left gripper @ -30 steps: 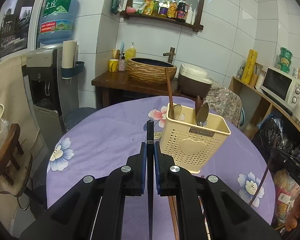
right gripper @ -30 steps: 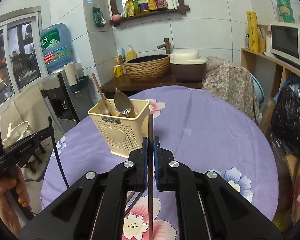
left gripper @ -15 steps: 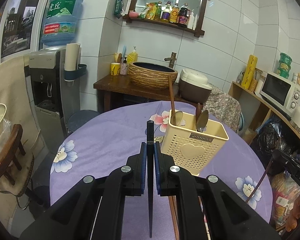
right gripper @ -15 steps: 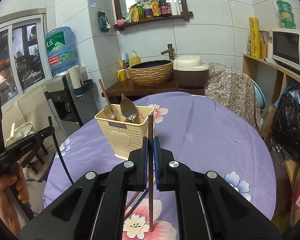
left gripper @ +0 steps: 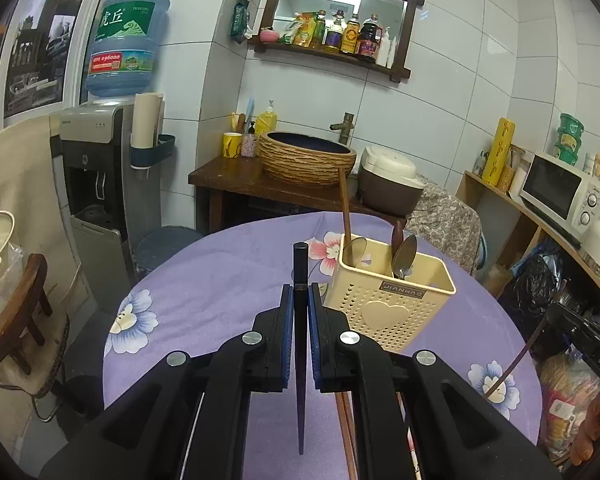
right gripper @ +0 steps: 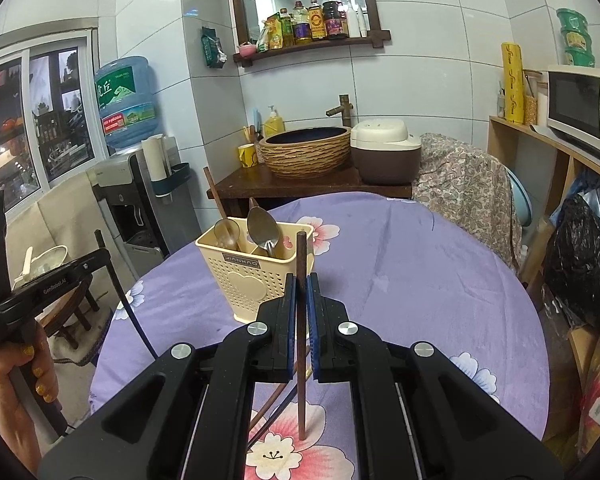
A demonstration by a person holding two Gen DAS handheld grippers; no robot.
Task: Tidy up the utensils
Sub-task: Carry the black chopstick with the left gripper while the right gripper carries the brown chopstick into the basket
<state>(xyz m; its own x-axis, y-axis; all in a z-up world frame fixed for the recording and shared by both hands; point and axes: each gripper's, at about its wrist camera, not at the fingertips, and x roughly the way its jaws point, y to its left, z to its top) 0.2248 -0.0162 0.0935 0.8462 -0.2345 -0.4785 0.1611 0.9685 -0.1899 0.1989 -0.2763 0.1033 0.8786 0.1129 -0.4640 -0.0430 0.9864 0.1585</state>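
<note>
A cream perforated utensil holder (left gripper: 392, 300) stands on the purple flowered table (left gripper: 220, 280); it also shows in the right wrist view (right gripper: 256, 276). It holds a wooden-handled spoon (left gripper: 346, 224) and a metal spoon (left gripper: 404, 256). My left gripper (left gripper: 299, 300) is shut on a dark chopstick (left gripper: 300, 344), held upright, left of the holder. My right gripper (right gripper: 301, 292) is shut on a brown chopstick (right gripper: 301, 320), upright, just right of the holder. Loose chopsticks (right gripper: 276, 408) lie on the table under the right gripper.
A wooden stand with a woven basin (left gripper: 306, 158) and rice cooker (left gripper: 392, 180) is behind the table. A water dispenser (left gripper: 96, 168) stands at the left, a shelf with a microwave (left gripper: 560, 196) at the right, a wooden chair (left gripper: 16, 320) at the lower left.
Both grippers have risen and drawn back slightly from the holder, each still gripping its chopstick. The holder and its spoons have not moved.
</note>
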